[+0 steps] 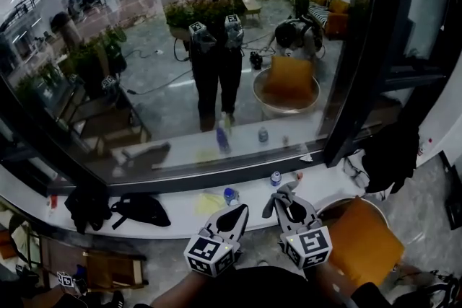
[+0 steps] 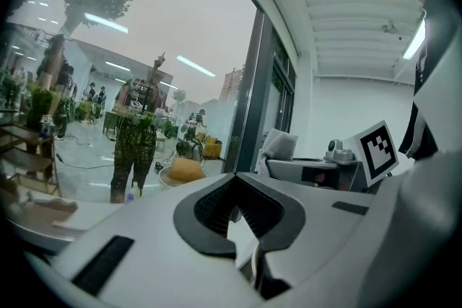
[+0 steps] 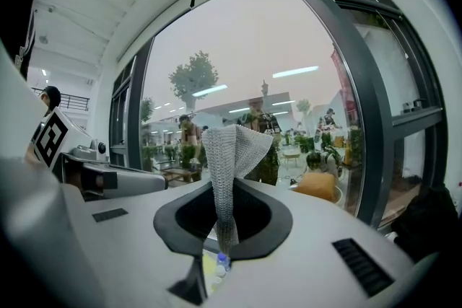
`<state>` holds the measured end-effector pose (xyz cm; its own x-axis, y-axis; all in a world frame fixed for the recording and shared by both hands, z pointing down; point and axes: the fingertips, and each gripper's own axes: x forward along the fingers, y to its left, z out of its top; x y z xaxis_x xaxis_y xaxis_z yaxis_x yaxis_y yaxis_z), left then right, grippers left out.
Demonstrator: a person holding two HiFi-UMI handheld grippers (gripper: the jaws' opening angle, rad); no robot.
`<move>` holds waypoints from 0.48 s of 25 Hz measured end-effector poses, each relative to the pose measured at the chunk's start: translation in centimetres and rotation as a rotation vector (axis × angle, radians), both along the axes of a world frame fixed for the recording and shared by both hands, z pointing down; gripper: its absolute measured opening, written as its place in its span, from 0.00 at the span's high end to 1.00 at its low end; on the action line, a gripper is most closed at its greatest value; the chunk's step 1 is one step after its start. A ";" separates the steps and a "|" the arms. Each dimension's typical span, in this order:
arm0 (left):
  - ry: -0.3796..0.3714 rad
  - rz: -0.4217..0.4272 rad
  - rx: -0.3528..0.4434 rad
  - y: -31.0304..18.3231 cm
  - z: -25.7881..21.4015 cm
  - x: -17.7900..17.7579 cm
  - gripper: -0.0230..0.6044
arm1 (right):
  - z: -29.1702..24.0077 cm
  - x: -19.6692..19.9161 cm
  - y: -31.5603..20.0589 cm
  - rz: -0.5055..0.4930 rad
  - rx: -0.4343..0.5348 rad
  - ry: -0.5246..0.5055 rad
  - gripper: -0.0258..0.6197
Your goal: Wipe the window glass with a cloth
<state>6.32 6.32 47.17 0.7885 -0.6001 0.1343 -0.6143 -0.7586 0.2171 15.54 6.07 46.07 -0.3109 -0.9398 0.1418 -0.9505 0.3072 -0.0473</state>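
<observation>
The job looks to be at its opening step: the wiping tool is in hand, but nothing touches the pane. The right claw [image 1: 290, 191] is closed on a grey knitted cloth [image 3: 232, 155], pinched near its lower end. In the right gripper view the free part stands up beyond the tips as a loose fold. The left claw [image 1: 240, 211] has its jaws drawn together with nothing between them, and hangs just to the left of the other. Both are held low and near the body, on the near side of the white sill [image 1: 180, 218]. The window glass [image 1: 180, 47] rises at the far edge of that sill, well apart from either claw. On the sill lie a black bag [image 1: 141, 209] to the left, a yellow rag [image 1: 209, 204] and two small bottles [image 1: 229, 195]. The next move, as I judge it, calls for lifting the right claw forward over those items without knocking them. The loose fold then has to meet the pane flat, with light pressure, before any sweeping begins. The left claw seems to have no part in this.
</observation>
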 end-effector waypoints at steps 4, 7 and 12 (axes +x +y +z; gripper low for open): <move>0.004 0.008 0.003 0.5 -0.1 -0.1 0.95 | -0.4 -0.3 0.3 -0.007 0.006 -0.002 0.88; -0.001 0.004 0.004 0.6 -0.2 -0.3 0.95 | -0.6 -0.5 0.4 -0.012 0.007 -0.003 0.88; -0.006 -0.004 0.009 0.8 0.1 -0.4 0.95 | -0.3 -0.4 0.4 -0.019 0.015 -0.003 0.88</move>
<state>5.94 7.17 47.31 0.7853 -0.6046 0.1334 -0.6187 -0.7579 0.2068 15.13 6.49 45.80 -0.3291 -0.9357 0.1271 -0.9443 0.3260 -0.0453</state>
